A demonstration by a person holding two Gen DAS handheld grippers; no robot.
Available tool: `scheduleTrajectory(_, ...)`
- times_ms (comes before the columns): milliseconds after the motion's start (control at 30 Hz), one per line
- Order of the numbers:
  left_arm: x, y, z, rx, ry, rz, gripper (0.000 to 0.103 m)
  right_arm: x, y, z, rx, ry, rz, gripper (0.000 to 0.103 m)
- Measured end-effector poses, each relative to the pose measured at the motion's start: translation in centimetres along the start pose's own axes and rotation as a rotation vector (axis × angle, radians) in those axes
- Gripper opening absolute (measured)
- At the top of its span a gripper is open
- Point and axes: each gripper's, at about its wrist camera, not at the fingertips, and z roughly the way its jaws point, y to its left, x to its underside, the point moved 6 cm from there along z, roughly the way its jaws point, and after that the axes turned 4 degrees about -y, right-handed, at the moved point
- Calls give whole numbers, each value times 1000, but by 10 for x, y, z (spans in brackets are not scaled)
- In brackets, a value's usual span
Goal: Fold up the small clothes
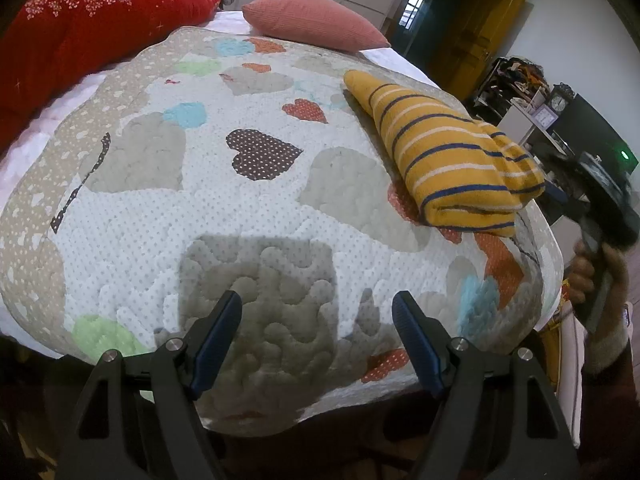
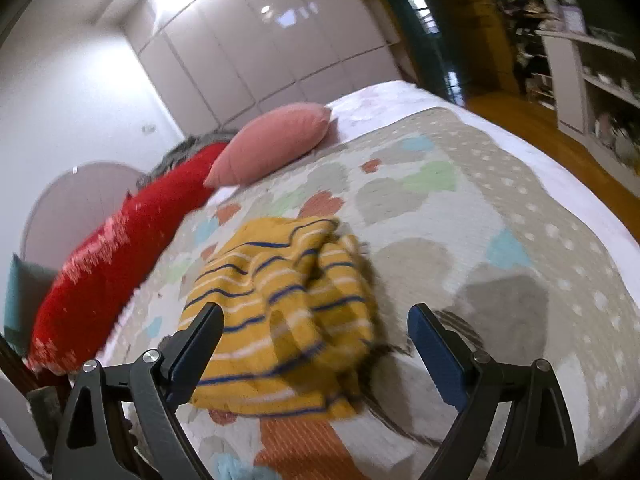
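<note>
Bedroom scene, with a bed under a heart-patterned quilt (image 1: 248, 216) filling both views.

You're holding the left gripper (image 1: 318, 312) with jaws spread wide, gripping nothing, hovering above the near edge of the quilt. Its shadow is falling on the grey patch just ahead of the fingers. Farther out and to the right, the yellow striped garment (image 1: 448, 152) is lying folded into a compact bundle on the quilt, close to the bed's right edge and well apart from this gripper. Beyond it, the pink pillow (image 1: 312, 20) and red floral pillow (image 1: 92, 28) are sitting at the head of the bed. At the far right of this view your right hand (image 1: 600, 280) is gripping the handle of the other tool off the bed's side.

You're holding the right gripper (image 2: 316, 320) wide open too, empty. The yellow striped garment (image 2: 280, 312) is sitting directly ahead of it, between the spread fingers and slightly left; whether the left finger is touching the cloth can't be told, since this view is motion-blurred. Past the garment, the pink pillow (image 2: 272, 144) and red floral pillow (image 2: 120, 256) are lying along the left, with white wardrobe doors (image 2: 260, 48) behind and shelving (image 2: 592, 80) at the right.
</note>
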Motion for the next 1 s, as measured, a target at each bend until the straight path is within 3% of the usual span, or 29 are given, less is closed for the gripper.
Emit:
scheduleTrajectory(33,0,0,-1,-1,-1,-2,77,0,4,11,0,22,-15,85)
scheduleTrajectory(67,0,1,-3,-1,-3,-3,77,3,9,29,-29,75,-18,60)
scheduleTrajectory(100,1,1,-5,-2,-6,-3,77,6,11,39,-59,112,-7,24)
scheduleTrajectory(133,1,1,-6,-4,-7,-2,77,10,13,47,-106,149,17,13)
scheduleTrajectory(267,4,7,-10,-13,-3,-9,77,12,9,25,-160,91,80,10)
scheduleTrajectory(300,5,9,-10,-10,1,-17,77,15,3,17,-164,79,103,5)
scheduleTrajectory(400,8,12,-4,2,17,-41,77,34,-18,-3,-133,73,170,5)
scheduleTrajectory(533,10,5,4,25,45,-50,77,62,-27,6,-77,157,166,5)
scheduleTrajectory(633,8,-4,3,30,33,-23,77,48,-20,3,-59,129,115,8)
scheduleTrajectory(733,8,-6,3,18,29,-2,77,21,-17,-13,-55,28,107,26)
scheduleTrajectory(800,9,-4,5,17,35,-7,77,1,-20,-21,-52,-35,118,58)
scheduleTrajectory(900,12,-1,10,16,48,-22,77,-28,-21,-6,-77,-39,146,63)
scheduleTrajectory(1000,13,-3,10,11,51,-18,77,-42,-13,42,-66,67,97,63)
